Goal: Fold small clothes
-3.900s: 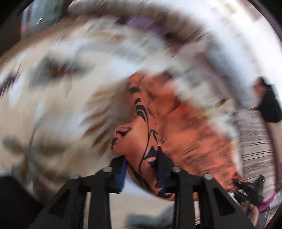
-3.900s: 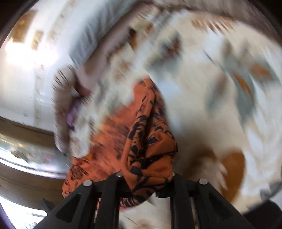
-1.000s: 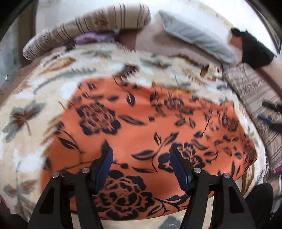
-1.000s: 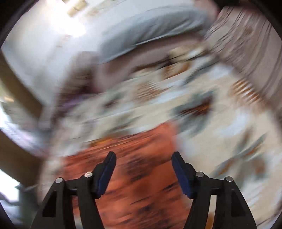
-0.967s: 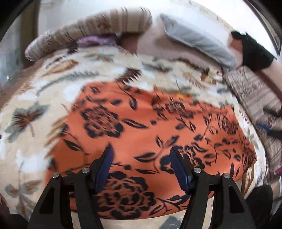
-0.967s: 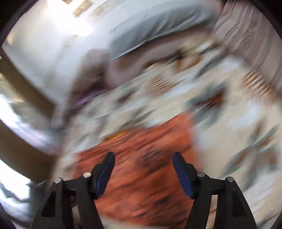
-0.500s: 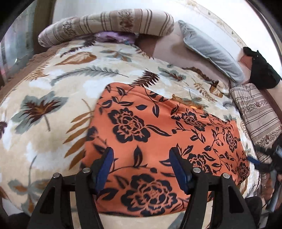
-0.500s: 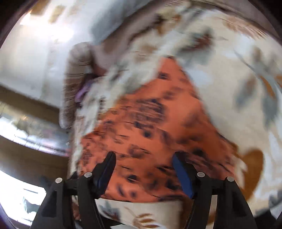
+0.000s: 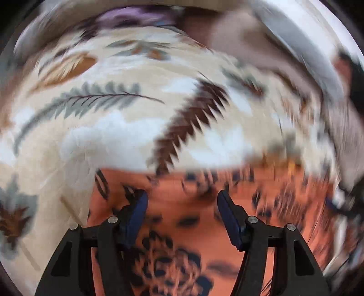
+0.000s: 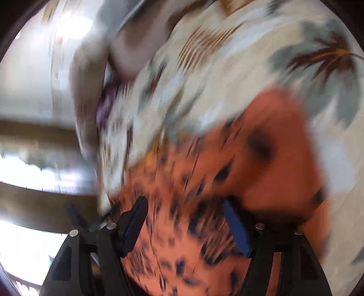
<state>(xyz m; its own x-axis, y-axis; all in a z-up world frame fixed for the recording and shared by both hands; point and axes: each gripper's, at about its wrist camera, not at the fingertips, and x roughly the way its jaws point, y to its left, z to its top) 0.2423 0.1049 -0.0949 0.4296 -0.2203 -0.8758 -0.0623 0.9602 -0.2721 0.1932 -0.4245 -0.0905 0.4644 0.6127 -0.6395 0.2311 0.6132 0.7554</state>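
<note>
Orange floral cloth (image 9: 182, 227) lies spread on the leaf-patterned bedspread (image 9: 113, 127) of a bed. Left tongs (image 9: 182, 202) hang over its near part, jaws spread, nothing pinched between the blue pads. Right tongs (image 10: 184, 207) likewise stand spread above the cloth (image 10: 204, 182), gripping nothing. Both views are blurred; a purple item (image 9: 132, 16) sits at the bedspread's far edge.

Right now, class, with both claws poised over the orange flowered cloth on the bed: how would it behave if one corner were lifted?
The orange flowered cloth would probably droop rather than hold shape: it lies flat, following the leaf-print bedspread. It looks thin, so likely light. In the right wrist view one part already bulges up, so it would probably bunch easily.
</note>
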